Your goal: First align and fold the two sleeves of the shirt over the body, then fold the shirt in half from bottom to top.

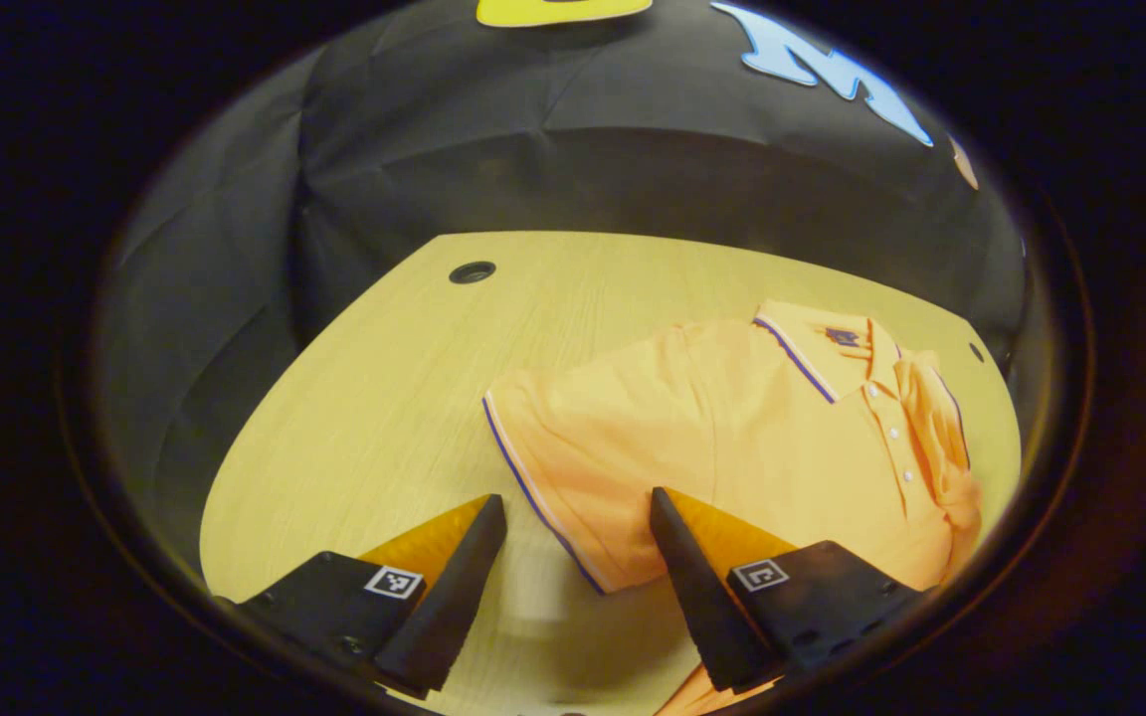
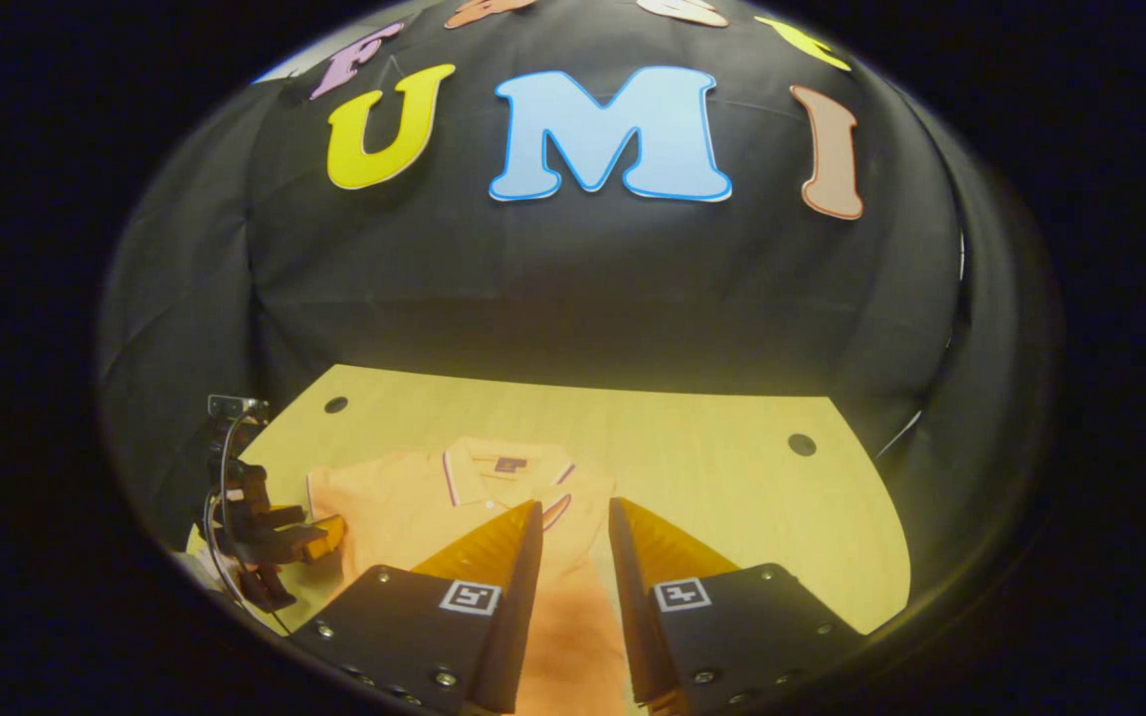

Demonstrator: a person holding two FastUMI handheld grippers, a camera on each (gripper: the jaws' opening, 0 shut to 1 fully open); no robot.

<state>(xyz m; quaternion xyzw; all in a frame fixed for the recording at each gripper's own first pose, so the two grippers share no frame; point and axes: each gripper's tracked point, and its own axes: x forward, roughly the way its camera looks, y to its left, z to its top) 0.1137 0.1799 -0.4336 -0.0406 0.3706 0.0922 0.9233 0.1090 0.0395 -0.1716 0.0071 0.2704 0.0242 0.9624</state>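
Two sets of tongs hung over the wooden counter (image 1: 364,398), where we saw the orange polo shirt (image 1: 732,447) lying flat with its collar toward the booth's black wall. Our left tongs (image 1: 578,512) stood wide apart and held nothing, the near sleeve's striped hem lying between the two tips. Our right tongs (image 2: 573,517) were parted by a narrow gap above the shirt's body, nothing visibly clamped, and the right gripper view caught the left tongs beside the shirt's far sleeve.
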